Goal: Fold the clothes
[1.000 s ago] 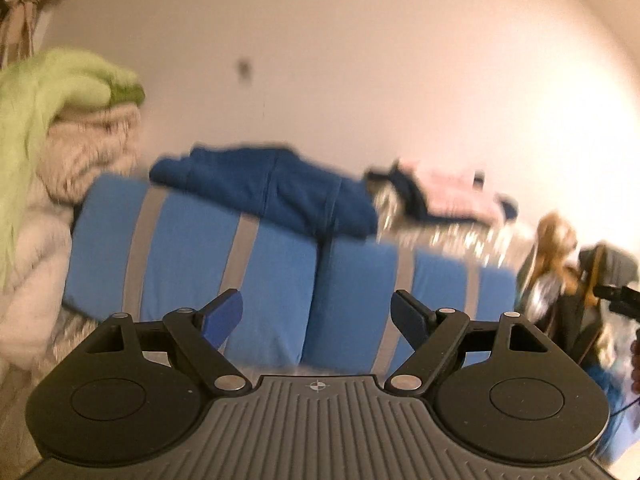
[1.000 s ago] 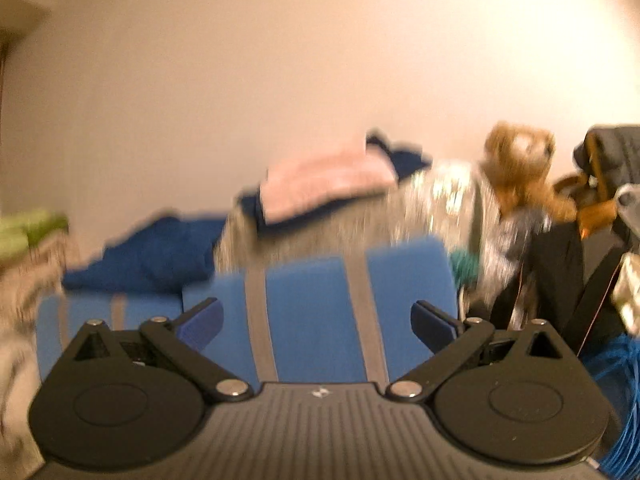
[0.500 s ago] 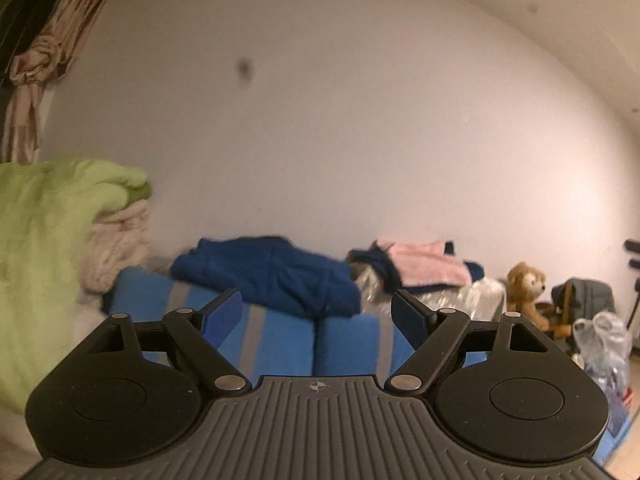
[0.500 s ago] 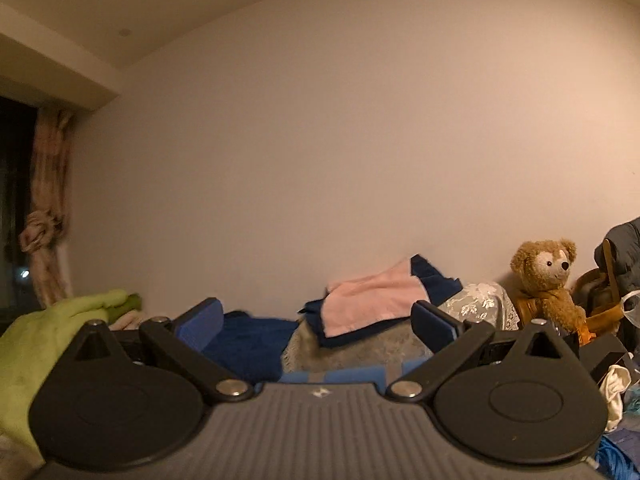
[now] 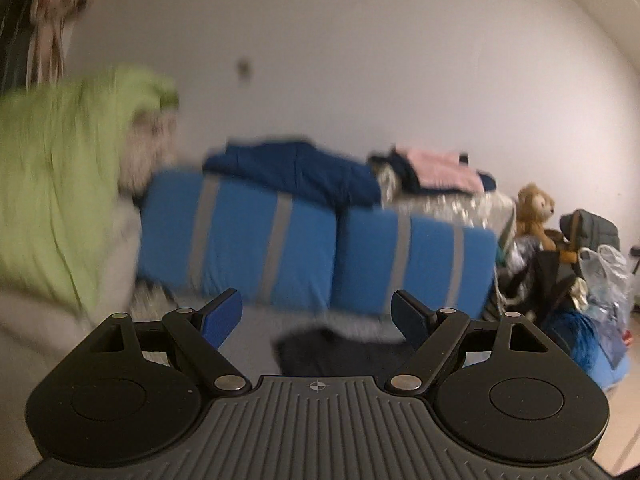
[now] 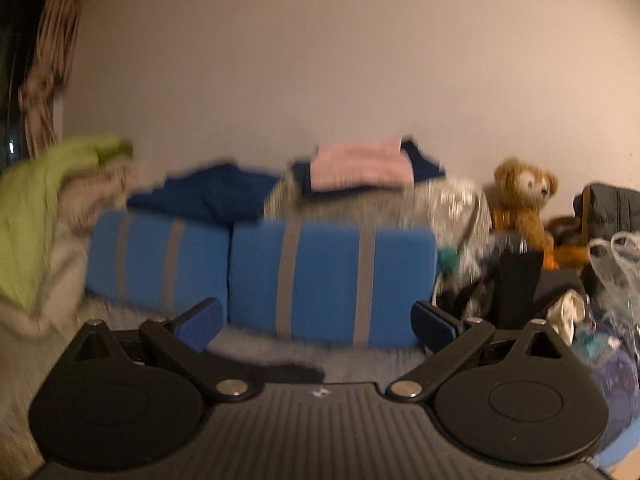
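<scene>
Dark garment (image 5: pixel 340 350) lies on the grey surface (image 5: pixel 256 328) in front of the blue cushions (image 5: pixel 312 256), low in the left wrist view just beyond the left gripper (image 5: pixel 318 316), between its fingers in the picture but not touched. In the right wrist view the same dark garment (image 6: pixel 296 372) shows only as a strip above the body of the right gripper (image 6: pixel 316 320).

Left gripper: jaws spread wide, nothing between the blue pads (image 5: pixel 222 314). Right gripper: likewise wide apart and empty, pads (image 6: pixel 200 324) clear of all cloth.

Change from 0.5 s ago: both cameras have tipped downward. Then the wall filled most of each view and the cushions sat low behind the gripper bodies; now the cushions stand full in mid-frame and the dark garment has come into sight. Jaw spread on both grippers is unchanged. Both views are motion-blurred, the left side most.

Surroundings: navy garment (image 5: pixel 296 172) lies on top of the cushions, left part. Pink folded cloth (image 5: pixel 440 168) rests on a dark blue piece to its right, over a pale patterned cover (image 5: pixel 452 208). Green blanket (image 5: pixel 56 184) is piled at far left over beige bedding (image 5: pixel 148 148). Teddy bear (image 6: pixel 524 204) sits right of the cushions, with bags (image 6: pixel 616 272) and dark clutter beyond. Curtain (image 6: pixel 44 80) hangs at the upper left. Nothing stands between the grippers and the dark garment.
</scene>
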Demonstrator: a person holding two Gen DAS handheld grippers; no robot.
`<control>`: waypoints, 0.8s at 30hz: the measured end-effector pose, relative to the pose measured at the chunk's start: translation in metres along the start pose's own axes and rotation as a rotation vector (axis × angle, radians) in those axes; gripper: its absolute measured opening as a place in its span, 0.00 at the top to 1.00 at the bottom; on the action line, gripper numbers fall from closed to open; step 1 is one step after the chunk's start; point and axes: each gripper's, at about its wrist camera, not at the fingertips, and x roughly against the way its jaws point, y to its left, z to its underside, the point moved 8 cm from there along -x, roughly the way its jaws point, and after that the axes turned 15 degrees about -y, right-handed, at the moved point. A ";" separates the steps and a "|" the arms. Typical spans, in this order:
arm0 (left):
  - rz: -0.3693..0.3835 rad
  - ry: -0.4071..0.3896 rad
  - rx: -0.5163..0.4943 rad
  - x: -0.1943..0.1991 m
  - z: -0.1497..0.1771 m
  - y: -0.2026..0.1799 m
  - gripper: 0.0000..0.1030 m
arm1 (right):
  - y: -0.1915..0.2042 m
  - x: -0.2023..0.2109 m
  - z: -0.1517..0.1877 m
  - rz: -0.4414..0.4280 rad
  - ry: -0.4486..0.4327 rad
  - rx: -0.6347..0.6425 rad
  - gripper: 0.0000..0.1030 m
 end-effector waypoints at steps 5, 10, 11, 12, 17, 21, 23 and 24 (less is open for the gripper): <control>0.019 0.057 0.050 -0.019 0.042 -0.003 0.20 | 0.025 -0.023 0.078 -0.004 0.119 0.040 0.00; 0.028 0.083 0.037 -0.032 0.067 -0.013 0.20 | 0.039 -0.046 0.128 0.040 0.185 0.002 0.00; 0.030 0.088 0.034 -0.035 0.072 -0.015 0.20 | 0.042 -0.051 0.135 0.048 0.196 -0.006 0.00; 0.031 0.093 0.031 -0.038 0.077 -0.017 0.20 | 0.046 -0.054 0.140 0.051 0.201 0.000 0.00; 0.041 0.118 0.015 -0.051 0.101 -0.027 0.20 | 0.064 -0.065 0.154 0.067 0.226 0.079 0.00; 0.044 0.148 -0.004 -0.058 0.114 -0.031 0.20 | 0.069 -0.069 0.162 0.066 0.252 0.110 0.00; 0.046 0.168 -0.003 -0.061 0.121 -0.032 0.20 | 0.070 -0.070 0.166 0.069 0.265 0.120 0.00; 0.048 0.179 -0.002 -0.062 0.124 -0.031 0.20 | 0.071 -0.071 0.168 0.070 0.272 0.124 0.00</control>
